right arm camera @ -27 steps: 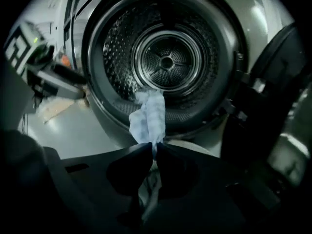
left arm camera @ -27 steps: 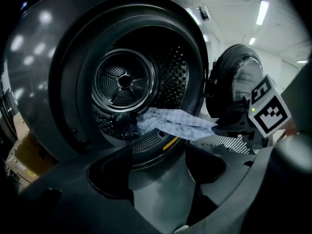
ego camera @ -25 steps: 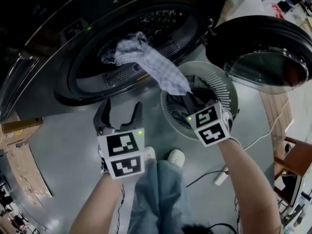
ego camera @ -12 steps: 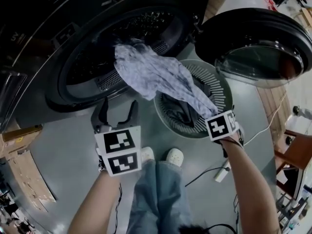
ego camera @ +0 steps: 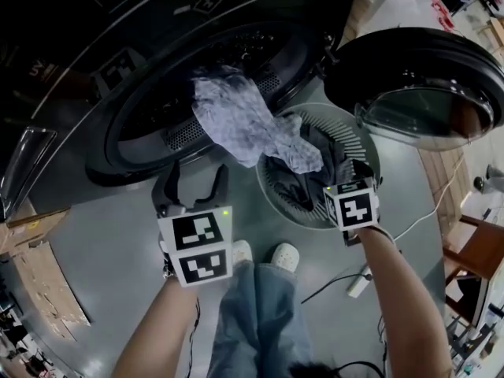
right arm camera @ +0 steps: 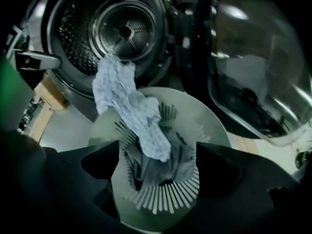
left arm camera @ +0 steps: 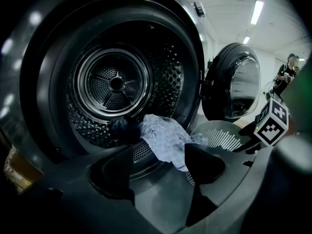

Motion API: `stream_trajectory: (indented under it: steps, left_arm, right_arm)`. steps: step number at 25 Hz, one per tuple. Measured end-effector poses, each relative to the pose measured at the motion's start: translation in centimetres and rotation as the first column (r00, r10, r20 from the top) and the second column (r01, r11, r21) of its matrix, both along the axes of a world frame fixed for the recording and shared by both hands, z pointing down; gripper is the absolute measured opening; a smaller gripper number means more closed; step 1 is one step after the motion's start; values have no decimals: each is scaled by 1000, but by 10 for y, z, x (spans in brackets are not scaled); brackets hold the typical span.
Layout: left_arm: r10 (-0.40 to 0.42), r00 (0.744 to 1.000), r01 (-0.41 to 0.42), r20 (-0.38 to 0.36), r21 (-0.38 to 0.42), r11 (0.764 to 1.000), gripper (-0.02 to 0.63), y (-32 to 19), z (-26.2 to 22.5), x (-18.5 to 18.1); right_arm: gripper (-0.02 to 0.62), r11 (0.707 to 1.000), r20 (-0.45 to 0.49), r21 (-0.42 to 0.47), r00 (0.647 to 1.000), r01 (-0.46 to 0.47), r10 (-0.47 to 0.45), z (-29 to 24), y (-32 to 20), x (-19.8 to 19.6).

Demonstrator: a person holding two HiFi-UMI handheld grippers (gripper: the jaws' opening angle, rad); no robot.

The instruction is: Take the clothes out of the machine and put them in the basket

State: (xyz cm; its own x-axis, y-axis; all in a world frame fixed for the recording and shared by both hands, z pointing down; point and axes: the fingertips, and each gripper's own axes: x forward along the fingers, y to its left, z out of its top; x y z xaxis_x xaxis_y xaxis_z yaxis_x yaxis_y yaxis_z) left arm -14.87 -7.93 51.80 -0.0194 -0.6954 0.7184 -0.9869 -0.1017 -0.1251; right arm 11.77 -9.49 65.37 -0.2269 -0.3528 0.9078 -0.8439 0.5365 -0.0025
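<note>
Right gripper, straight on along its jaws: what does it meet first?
Probably the light cloth, its lower end lying on dark clothes in the basket. The right gripper has jaws that have just been opening, nothing gripped between them; depth is unclear.

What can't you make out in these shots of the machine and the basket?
- Head view: how many dark garments lie in the basket; the light cloth partly covers them.
- Left gripper view: what the dark lump at the lip of the drum is; too dim.
- Right gripper view: the basket's floor, hidden by those garments.
</note>
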Motion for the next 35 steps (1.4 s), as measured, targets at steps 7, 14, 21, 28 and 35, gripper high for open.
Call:
stream_trajectory:
  steps: [7,14,21,28,35]
  left_arm:
    - [16,1000,-16,4,-7,1000,327,1,3,-16]
    - [60,998,-62,-28,-79,995,325,9,27,-15]
    - [52,998,-54,-35,-64,996,321,-3,28,-27]
    - [45,999,-47,-26,-62,997,316,-8,21,-36]
    - [67,997,-69,-33,-66,995,314,-6,21,-19]
  right_arm:
    - [476,973,301,205,938,110,-170,-43,-48,-131]
    - [494,916,288,297,889,271,-356,-41,-96,-253]
    - [367,900,59,250,922,357,-382,-13,-117,-247]
    - [51,936,181,217,931,278,-318,-26,-111,-211]
    - [51,977,140,126,972,174,-191,-7,-53,-102]
